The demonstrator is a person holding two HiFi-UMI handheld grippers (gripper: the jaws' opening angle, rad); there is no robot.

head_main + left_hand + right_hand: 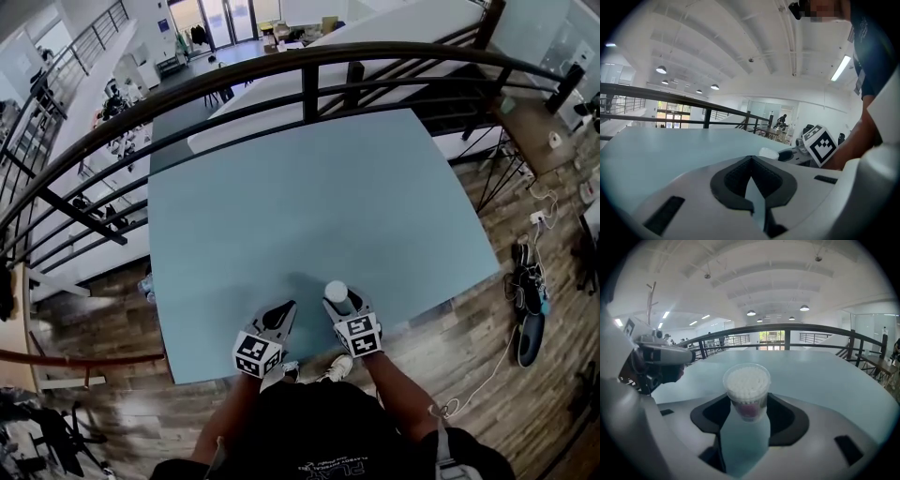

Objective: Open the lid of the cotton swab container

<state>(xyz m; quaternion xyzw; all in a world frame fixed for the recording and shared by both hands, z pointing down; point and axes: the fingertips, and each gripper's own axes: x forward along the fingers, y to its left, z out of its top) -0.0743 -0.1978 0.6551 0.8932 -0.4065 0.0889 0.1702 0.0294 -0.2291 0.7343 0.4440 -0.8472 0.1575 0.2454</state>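
Now, low in the head view, the cotton swab container (336, 292) is seen standing upright on the pale blue table (309, 187), close to the table's near edge and just right of centre. It is clasped by the right gripper (343, 305), whose dark pads (780, 411) are pressed against both sides of the clear tub in the right gripper view. There the container fills the middle of the frame, packed with white swab tips that show at its top. A reddish label is made out low on its wall, but its print is too blurred to be read. Whether the clear lid is seated on the rim cannot be told. The left gripper (751, 159) is held just to the left of the right one, near it but apart from the container. Its jaws are brought fully together, and nothing is gripped between them; only a sliver of table is seen through the slit behind the pads. In the left gripper view, at centre right, the container's white top is glimpsed beside the right gripper's marker cube (821, 144), on which a black-and-white square pattern is carried rather than lettering. A matching cube (256, 354) is shown on the left gripper at lower centre of the head view. White print is noticed on the person's dark shirt (309, 441) at the bottom edge, too small to be read. A dark curved railing (309, 66) is seen across the upper frame beyond the table.
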